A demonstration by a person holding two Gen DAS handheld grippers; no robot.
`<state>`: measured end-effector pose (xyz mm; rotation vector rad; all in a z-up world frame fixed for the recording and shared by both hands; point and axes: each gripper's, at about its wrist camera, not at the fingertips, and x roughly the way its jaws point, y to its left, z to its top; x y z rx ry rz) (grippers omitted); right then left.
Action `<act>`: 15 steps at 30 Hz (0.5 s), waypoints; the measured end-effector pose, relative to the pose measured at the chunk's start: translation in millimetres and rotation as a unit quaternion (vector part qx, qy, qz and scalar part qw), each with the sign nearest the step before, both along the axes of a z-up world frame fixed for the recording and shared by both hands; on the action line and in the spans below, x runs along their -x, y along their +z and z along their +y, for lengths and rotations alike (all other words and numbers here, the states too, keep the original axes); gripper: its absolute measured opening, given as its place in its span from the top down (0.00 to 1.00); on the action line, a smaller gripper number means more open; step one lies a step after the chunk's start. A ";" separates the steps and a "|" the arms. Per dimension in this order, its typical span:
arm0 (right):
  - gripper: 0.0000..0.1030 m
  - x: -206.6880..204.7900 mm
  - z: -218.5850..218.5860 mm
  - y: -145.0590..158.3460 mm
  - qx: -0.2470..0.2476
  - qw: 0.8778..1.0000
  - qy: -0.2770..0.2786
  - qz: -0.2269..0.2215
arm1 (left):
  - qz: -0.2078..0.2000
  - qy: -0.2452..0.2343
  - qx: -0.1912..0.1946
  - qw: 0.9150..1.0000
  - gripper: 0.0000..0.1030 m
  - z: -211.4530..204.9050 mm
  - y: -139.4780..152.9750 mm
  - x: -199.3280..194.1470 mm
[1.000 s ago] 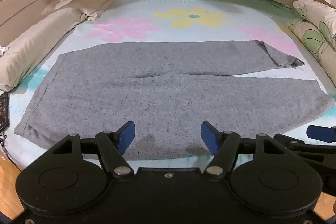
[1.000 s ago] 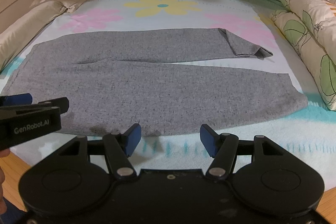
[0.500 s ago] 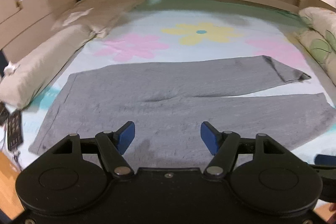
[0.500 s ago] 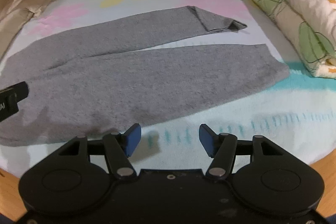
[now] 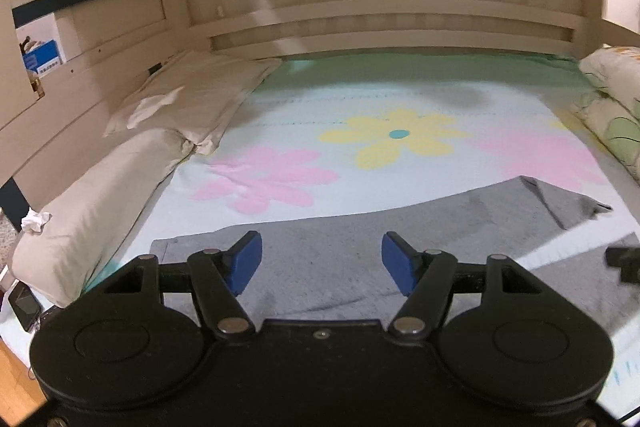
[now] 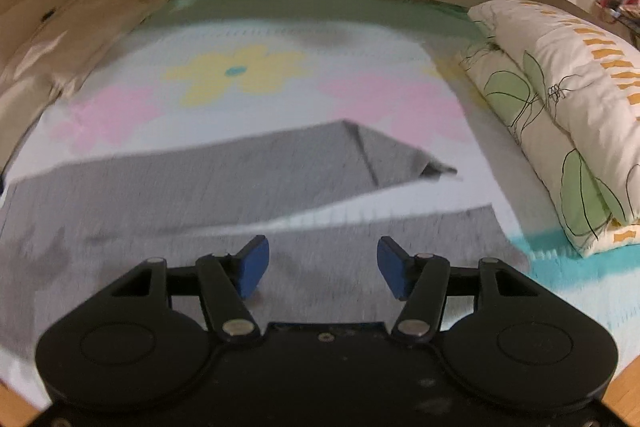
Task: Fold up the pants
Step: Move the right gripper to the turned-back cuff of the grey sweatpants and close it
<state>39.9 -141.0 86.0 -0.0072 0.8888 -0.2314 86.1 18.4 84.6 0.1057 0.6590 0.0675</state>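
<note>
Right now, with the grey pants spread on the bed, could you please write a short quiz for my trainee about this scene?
1. True or false: the grey knit pants are held in the right claw.
2. Which part of the pants is folded back on itself? A) the far leg's cuff B) the waistband C) the near leg's cuff
3. Fill in: the yellow flower print on the bedsheet has a ____ centre.

Key: 1. False; both the right claw and the left claw stand open above the cloth, with nothing between their blue pads. 2. A. 3. Teal.
</note>
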 end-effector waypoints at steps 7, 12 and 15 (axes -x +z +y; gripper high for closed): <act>0.53 -62.0 -31.7 -26.2 0.028 0.999 -0.024 -0.002 | 0.030 0.011 -0.018 0.999 0.41 7.5 -19.4 -40.9; 0.73 -111.8 -62.2 -59.0 0.033 0.999 -0.031 0.029 | 0.038 0.004 -0.028 0.999 0.41 2.9 -30.4 -60.7; 0.77 -140.6 -82.5 -79.3 0.026 0.998 -0.050 0.040 | 0.041 0.007 -0.024 0.999 0.41 2.6 -40.1 -71.5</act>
